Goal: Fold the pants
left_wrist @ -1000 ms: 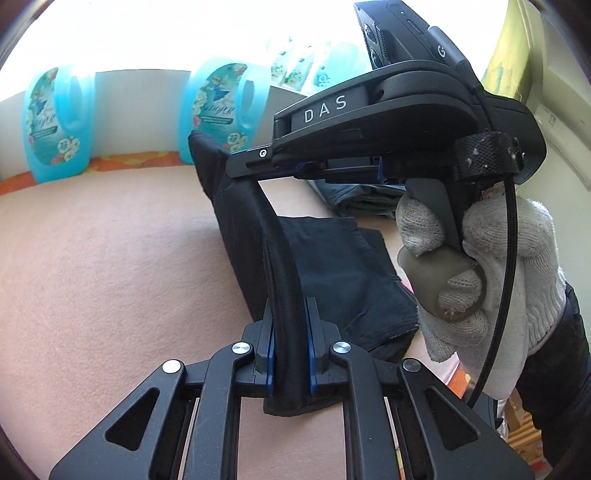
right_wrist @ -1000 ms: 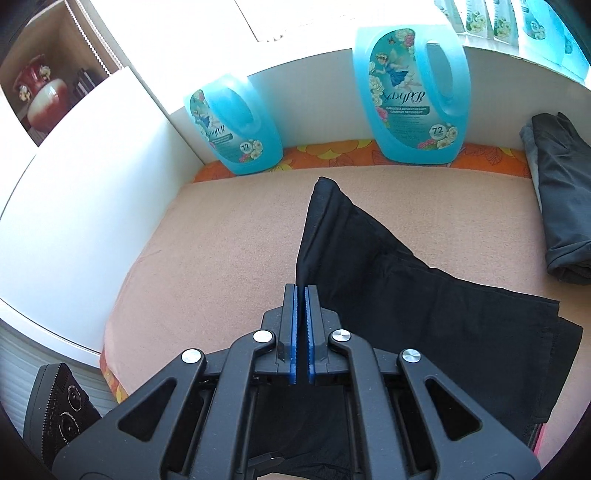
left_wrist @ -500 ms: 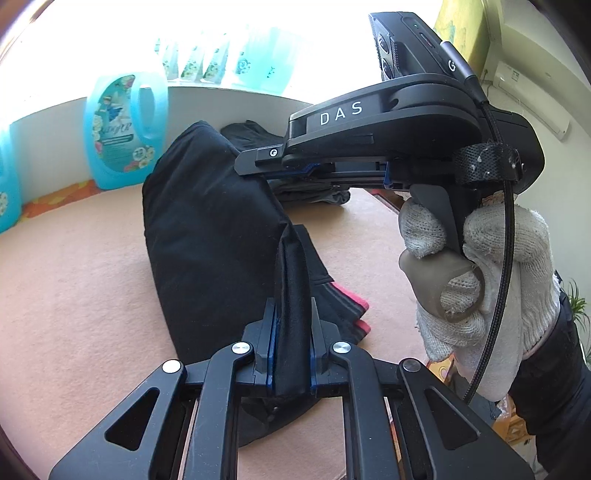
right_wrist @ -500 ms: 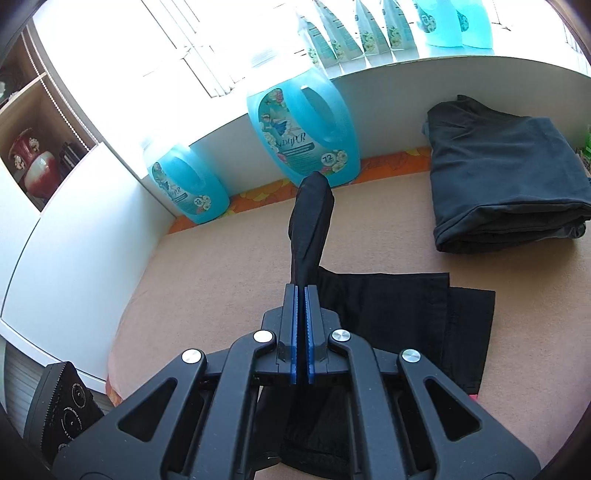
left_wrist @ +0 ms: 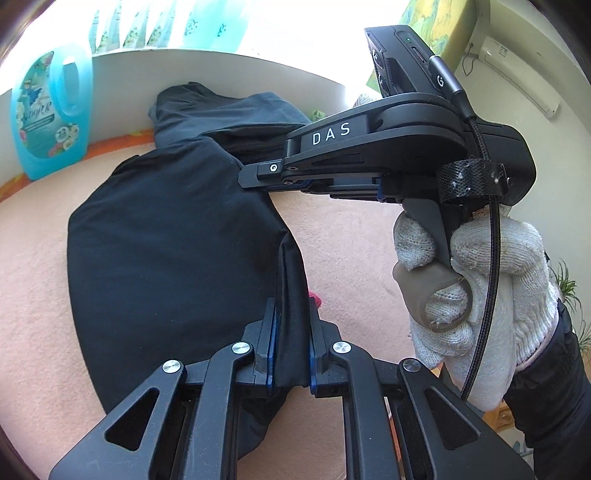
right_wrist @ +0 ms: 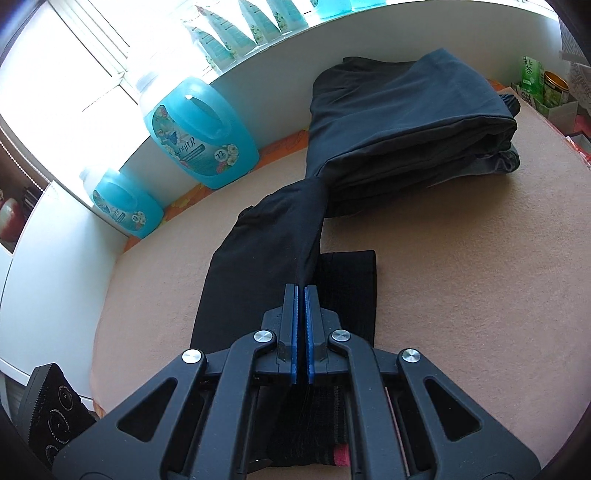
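Readable in white on the black body of the right gripper (left_wrist: pixel 258 177), seen from the left wrist: "DAS". Held by a hand in a white knit glove (left_wrist: pixel 472 295), with a black cable (left_wrist: pixel 491 258) running down past the knuckles. On the blue detergent jug (right_wrist: pixel 201 136) at the back edge of the table (right_wrist: pixel 461 277), a round "72" and a brand name in script too small to read for certain; a second, smaller blue jug (right_wrist: pixel 125 205) further toward the back left corner, same sort of label. Green tea packaging with Chinese characters (right_wrist: pixel 532 79) at the far right corner, beside a round tin.

Left gripper (left_wrist: pixel 291 343) closed tight on a bunched fold of the black pants (left_wrist: pixel 166 258), cloth filling the gap between the blue pads. Right gripper (right_wrist: pixel 300 332) pinched nearly shut on a thin edge of the same pants (right_wrist: pixel 258 266), blue pads almost touching, cloth rising forward from the tips in a twisted ridge. Pants draped across the middle of the table, partly lifted, lower layer flat on the beige cover; a bit of pink showing at the near edge under the cloth.

Stack of folded dark grey clothes (right_wrist: pixel 413 125) along the back edge, right of the larger jug, the raised ridge of the pants overlapping its near left corner in view. Row of pale refill pouches (right_wrist: pixel 236 33) on the sill behind. Black device with round dials (right_wrist: pixel 51 413) at the near left corner.
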`<state>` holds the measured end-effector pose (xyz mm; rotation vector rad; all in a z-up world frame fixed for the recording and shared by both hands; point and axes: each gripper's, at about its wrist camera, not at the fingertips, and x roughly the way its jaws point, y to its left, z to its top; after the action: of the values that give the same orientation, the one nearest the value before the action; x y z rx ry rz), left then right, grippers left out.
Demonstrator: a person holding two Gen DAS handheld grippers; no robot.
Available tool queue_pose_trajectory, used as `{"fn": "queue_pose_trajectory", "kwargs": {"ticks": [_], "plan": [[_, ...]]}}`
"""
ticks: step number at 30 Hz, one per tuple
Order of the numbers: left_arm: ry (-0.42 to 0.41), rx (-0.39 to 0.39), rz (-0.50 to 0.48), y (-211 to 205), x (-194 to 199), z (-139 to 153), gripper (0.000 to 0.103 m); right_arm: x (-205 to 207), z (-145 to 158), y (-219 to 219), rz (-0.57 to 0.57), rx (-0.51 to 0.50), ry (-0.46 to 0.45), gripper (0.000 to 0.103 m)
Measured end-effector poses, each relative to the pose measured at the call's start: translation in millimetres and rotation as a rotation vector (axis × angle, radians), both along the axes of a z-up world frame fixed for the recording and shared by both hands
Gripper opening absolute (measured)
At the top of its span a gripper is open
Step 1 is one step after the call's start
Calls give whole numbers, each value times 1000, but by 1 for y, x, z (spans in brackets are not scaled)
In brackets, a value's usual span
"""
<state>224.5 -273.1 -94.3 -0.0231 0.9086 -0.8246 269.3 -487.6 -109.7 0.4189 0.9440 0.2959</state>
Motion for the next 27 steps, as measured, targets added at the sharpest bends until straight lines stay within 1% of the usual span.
{"fn": "queue_pose_trajectory", "kwargs": {"ticks": [1, 3, 10, 11, 13, 14, 15, 17, 20, 21, 23, 25, 27], "plan": [[1, 4, -1, -2, -10, 0, 11, 1, -4, -2, -2, 2, 6, 4], [2, 12, 2, -5, -7, -3, 11, 4, -12, -4, -2, 9, 17, 4], [3, 32, -2, -13, -26, -6, 11, 11, -30, -5, 8, -5, 43, 4], [8, 31, -4, -13, -30, -6, 13, 11, -31, -6, 9, -5, 46, 4], [29, 23, -18, -16, -27, -9, 24, 12, -35, -7, 9, -9, 54, 4], [45, 20, -28, -18, -28, -11, 27, 13, -37, -7, 7, -15, 58, 4], [54, 21, -36, -20, -27, -12, 29, 14, -38, -6, 8, -23, 62, 4], [60, 26, -46, -21, -28, -12, 29, 16, -42, -6, 11, -30, 70, 4], [87, 12, -52, -14, -30, -10, 29, 18, -46, -6, 6, -57, 71, 4], [93, 8, -53, -10, -32, -8, 29, 18, -47, -6, 2, -76, 70, 4], [79, 17, -58, -2, -38, -4, 29, 19, -48, -9, -24, -136, 67, 4], [63, 34, -60, 7, -44, -1, 33, 17, -47, -19, -38, -126, 66, 4], [60, 45, -53, 18, -49, 0, 33, 10, -42, -25, -35, -118, 46, 4]]}}
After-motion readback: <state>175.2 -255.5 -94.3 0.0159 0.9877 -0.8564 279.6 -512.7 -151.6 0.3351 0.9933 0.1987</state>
